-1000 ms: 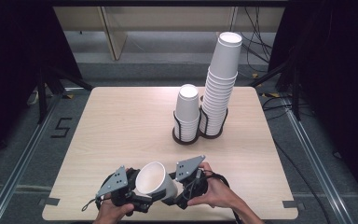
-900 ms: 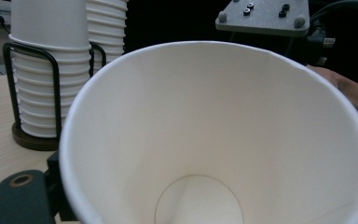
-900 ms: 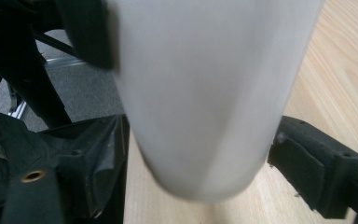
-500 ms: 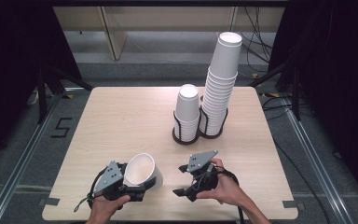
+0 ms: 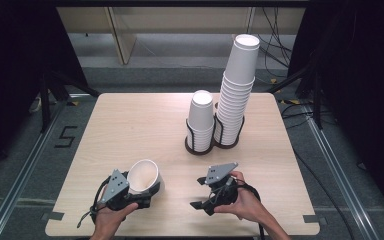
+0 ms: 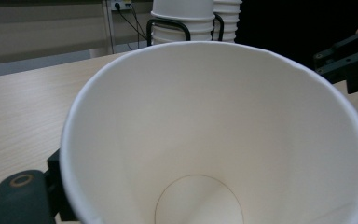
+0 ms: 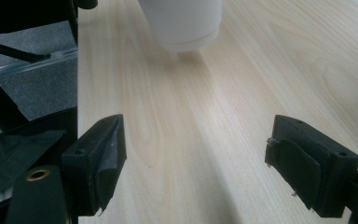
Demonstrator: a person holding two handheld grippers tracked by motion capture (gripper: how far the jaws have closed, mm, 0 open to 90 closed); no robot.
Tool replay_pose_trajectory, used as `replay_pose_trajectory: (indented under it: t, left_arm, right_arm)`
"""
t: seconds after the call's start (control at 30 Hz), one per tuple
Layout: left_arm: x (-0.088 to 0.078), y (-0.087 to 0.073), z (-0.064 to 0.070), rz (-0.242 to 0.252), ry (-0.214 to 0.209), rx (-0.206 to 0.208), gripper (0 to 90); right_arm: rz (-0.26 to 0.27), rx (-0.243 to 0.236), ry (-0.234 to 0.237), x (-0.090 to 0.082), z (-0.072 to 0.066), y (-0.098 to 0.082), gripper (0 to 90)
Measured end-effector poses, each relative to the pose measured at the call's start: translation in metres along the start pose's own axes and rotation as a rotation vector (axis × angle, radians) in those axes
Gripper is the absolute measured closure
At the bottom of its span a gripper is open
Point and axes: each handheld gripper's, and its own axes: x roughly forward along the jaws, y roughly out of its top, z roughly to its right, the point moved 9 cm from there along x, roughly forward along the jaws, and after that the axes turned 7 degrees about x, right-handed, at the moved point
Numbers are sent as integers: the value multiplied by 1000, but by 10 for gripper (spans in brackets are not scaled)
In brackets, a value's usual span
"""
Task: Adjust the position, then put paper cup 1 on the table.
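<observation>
A white paper cup lies tilted in my left gripper, which is shut on its lower wall near the table's front left. In the left gripper view the cup's open mouth faces the camera, and one black jaw pokes out at the lower left. My right gripper is held low over the table to the cup's right, open with nothing in it. In the right gripper view its pads stand wide apart over bare wood, with the cup's base farther ahead.
A black wire holder at the table's back right carries a short stack of cups and a tall stack. The wooden table ends close behind both hands. Dark stands and cables surround it.
One second ago both grippers sat together at the cup. The left one has moved left with the cup, and the right one has drawn away to the right, empty.
</observation>
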Motion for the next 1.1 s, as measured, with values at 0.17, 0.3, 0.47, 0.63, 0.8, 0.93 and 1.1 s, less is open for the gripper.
replay_pose_trajectory:
  t: [0.17,0.3,0.47,0.63,0.8,0.93,1.1]
  left_arm:
    - [-1,-2,-5,-23,27,8,136]
    - [-2,-3,-6,-26,39,10,136]
    - [1,-4,-9,-32,49,7,136]
    - [4,-4,-14,-38,68,6,136]
    - [9,-2,-21,-32,91,-3,136]
    - [13,1,-32,-31,112,-11,136]
    - [23,3,-52,-33,150,-25,136]
  right_arm:
    - [6,15,-11,-1,4,-2,200]
    - [14,20,-11,-4,4,-2,200]
    - [11,19,-16,-5,6,-3,200]
    - [6,24,-19,-4,9,-5,199]
    - [18,34,-26,-7,11,-4,199]
    - [26,35,-28,-9,12,-5,199]
    - [26,45,-39,-13,15,-7,198]
